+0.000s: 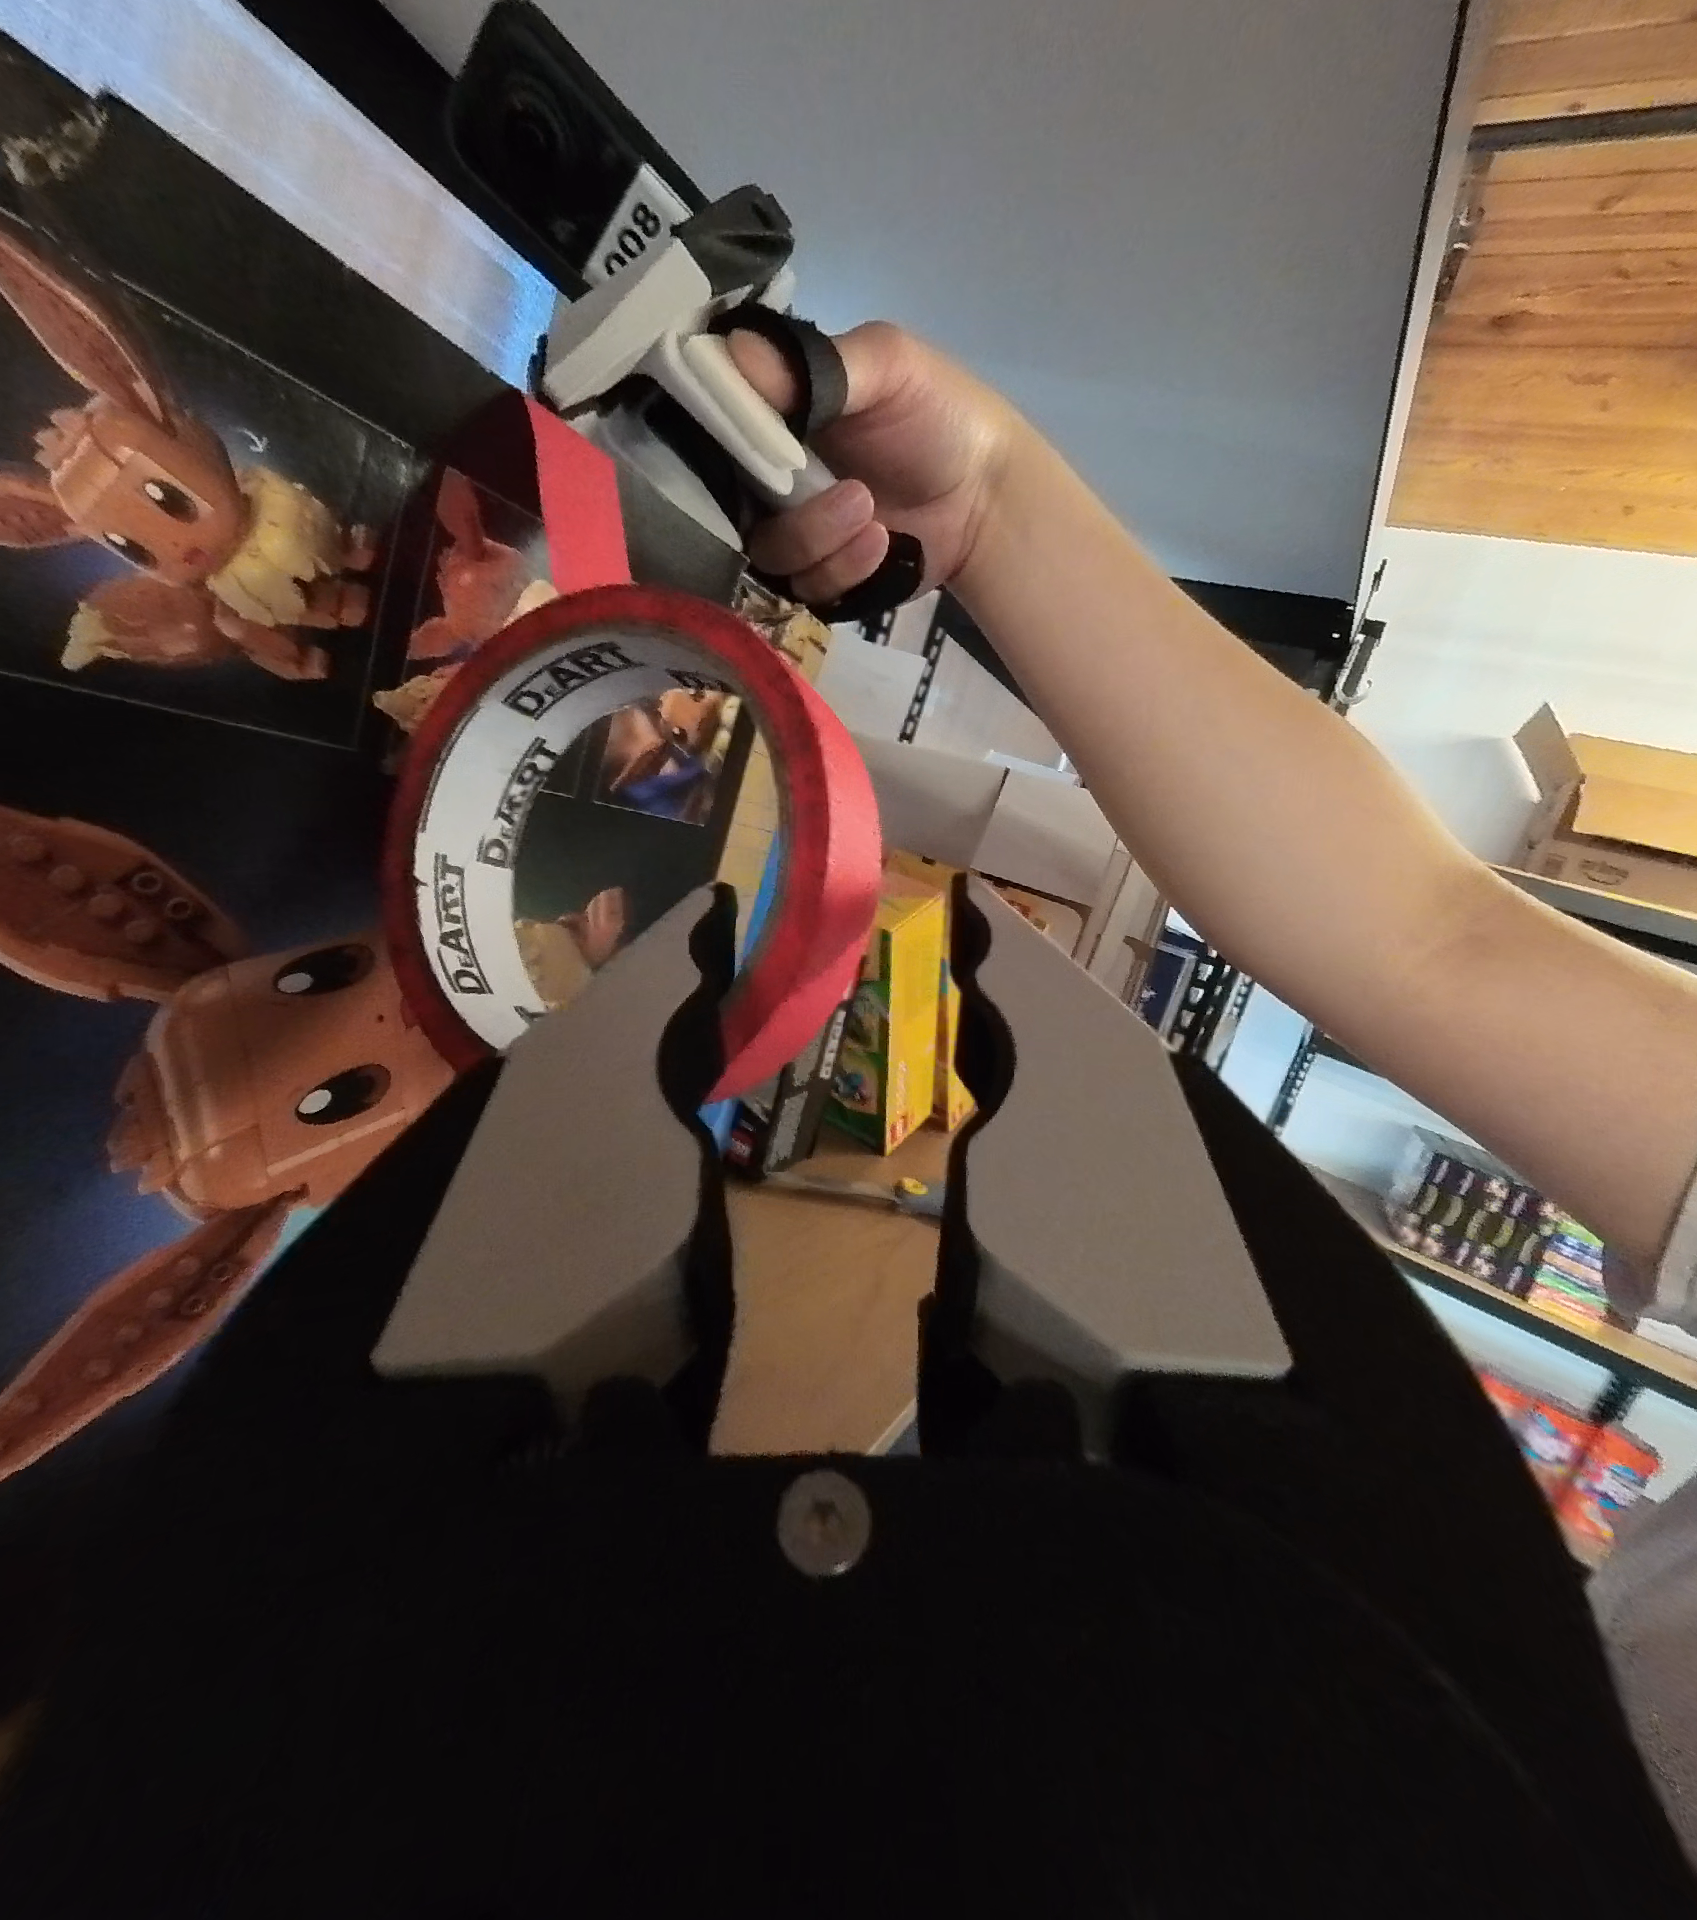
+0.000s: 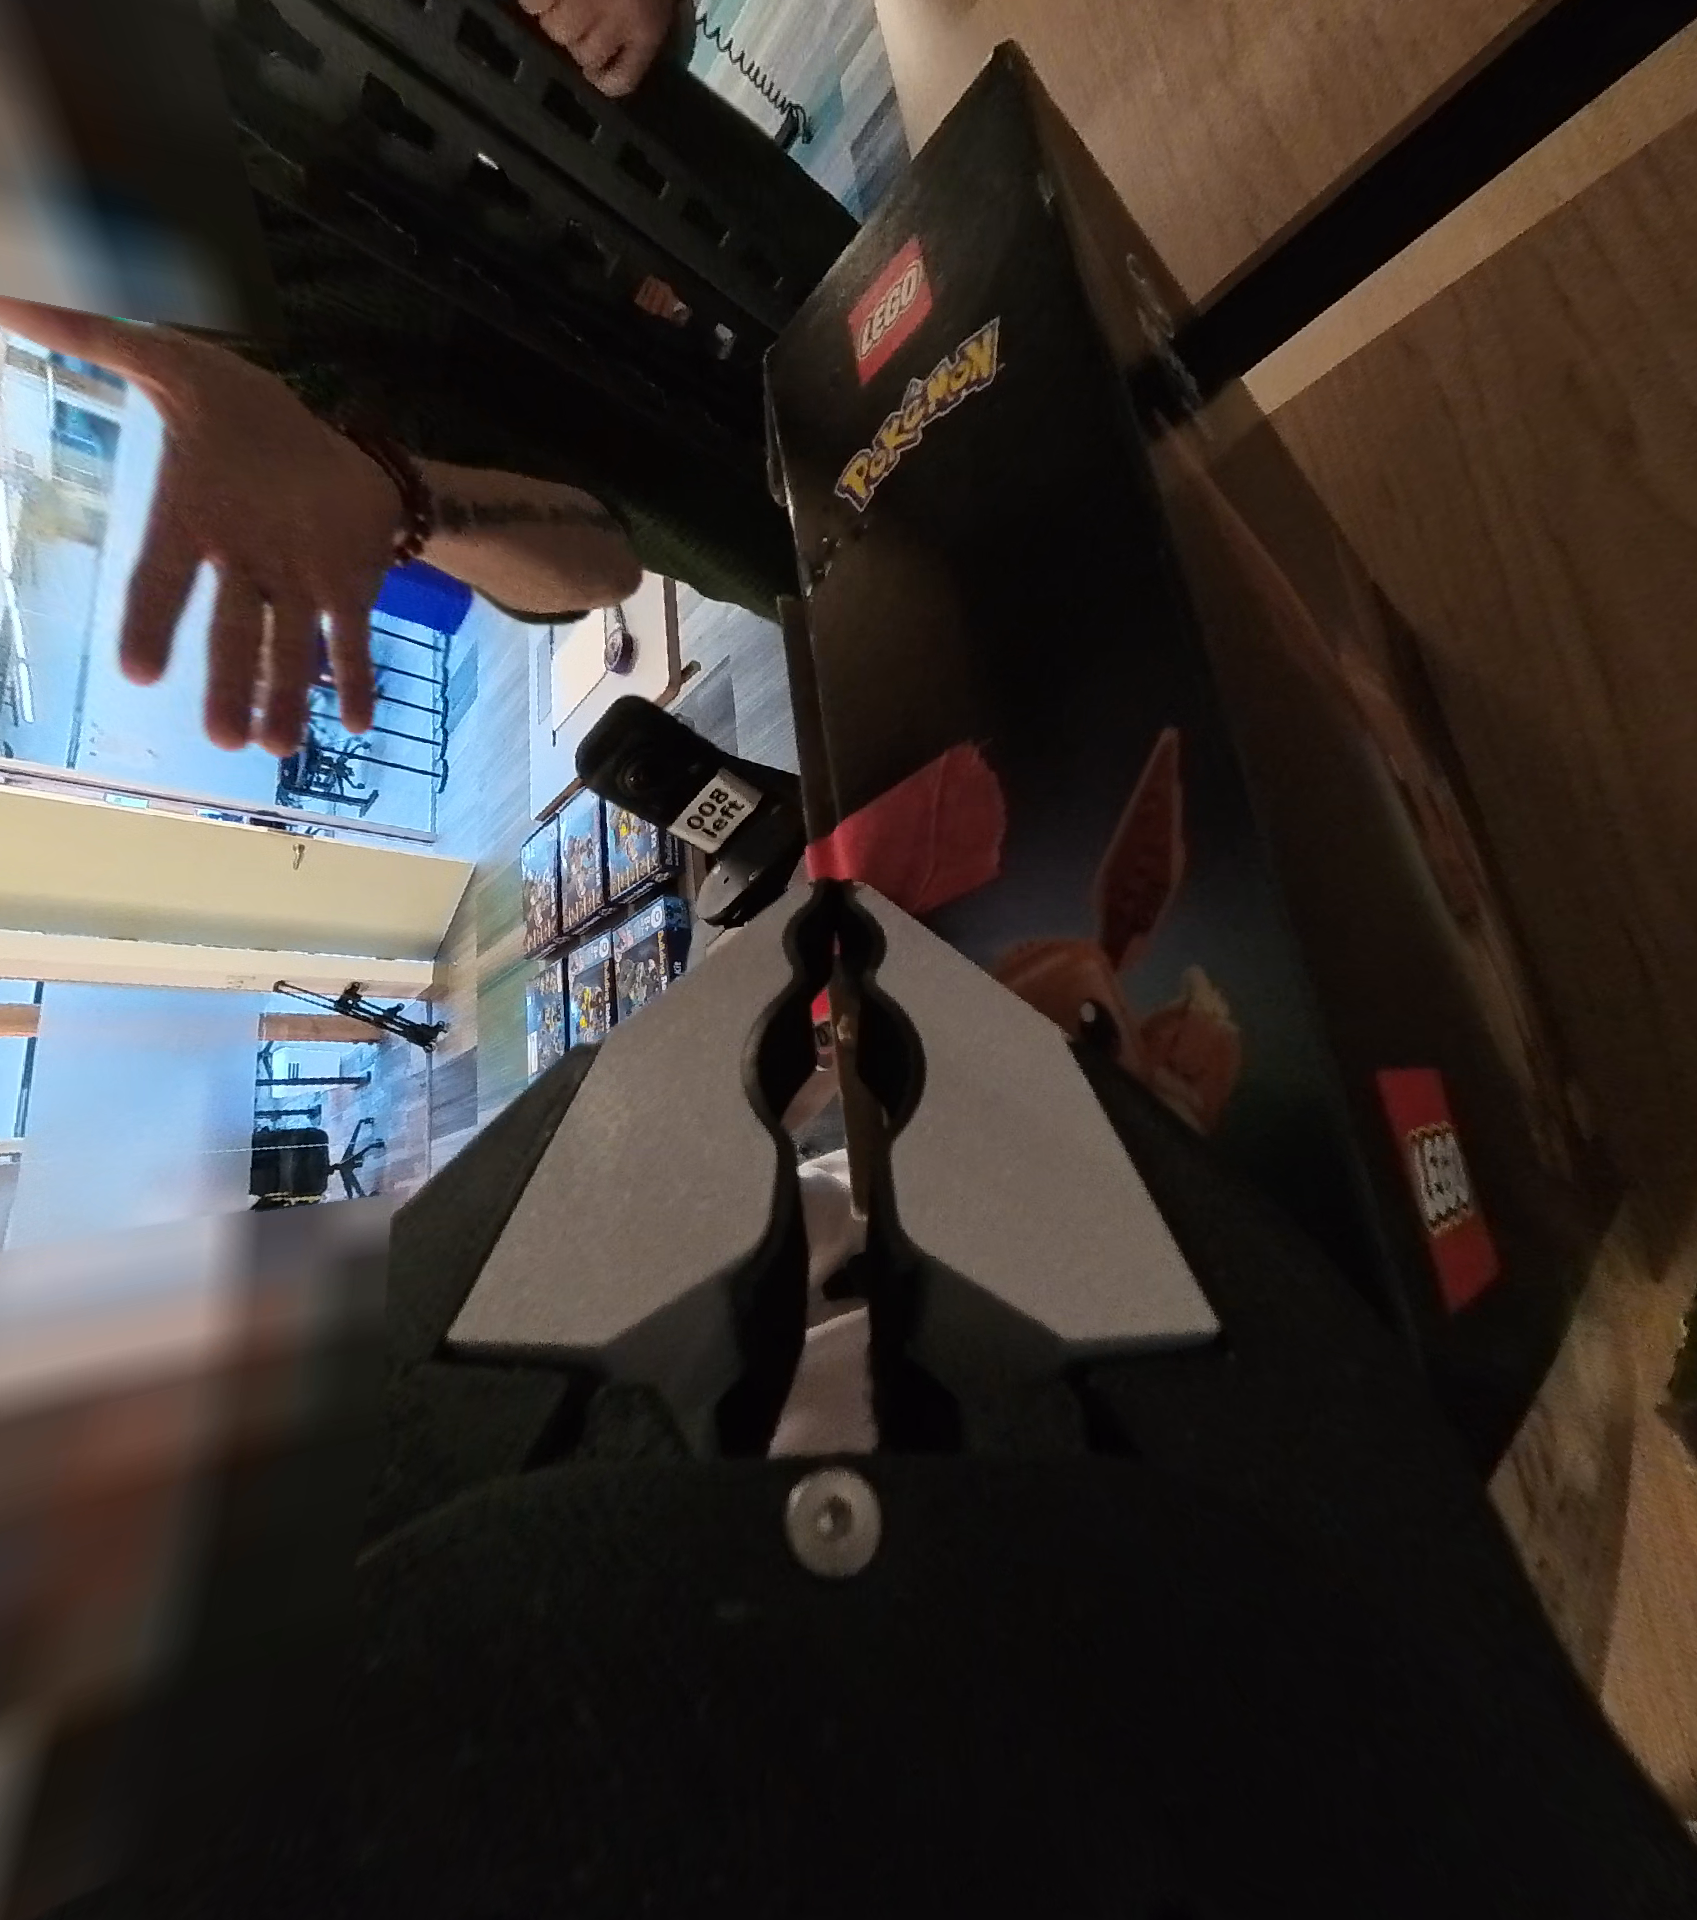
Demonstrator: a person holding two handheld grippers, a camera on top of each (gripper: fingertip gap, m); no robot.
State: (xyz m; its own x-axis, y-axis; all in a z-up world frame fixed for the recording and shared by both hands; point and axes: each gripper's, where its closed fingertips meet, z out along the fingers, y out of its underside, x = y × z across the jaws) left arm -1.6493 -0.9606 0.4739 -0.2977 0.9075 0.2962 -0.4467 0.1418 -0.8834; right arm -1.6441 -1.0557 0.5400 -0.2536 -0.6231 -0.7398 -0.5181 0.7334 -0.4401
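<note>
Behind the black box [image 2: 1083, 644], left gripper [image 2: 719, 821] sits half hidden.

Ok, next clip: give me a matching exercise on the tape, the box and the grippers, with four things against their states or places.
Things:
1 roll
2 strip
3 right gripper
4 box

States:
a dark, red tape on its edge
b shut on the strip at the box edge
c its band between the open left gripper's fingers
d stretched from the roll to the right gripper

Pairs: 1-c, 2-d, 3-b, 4-a
</note>
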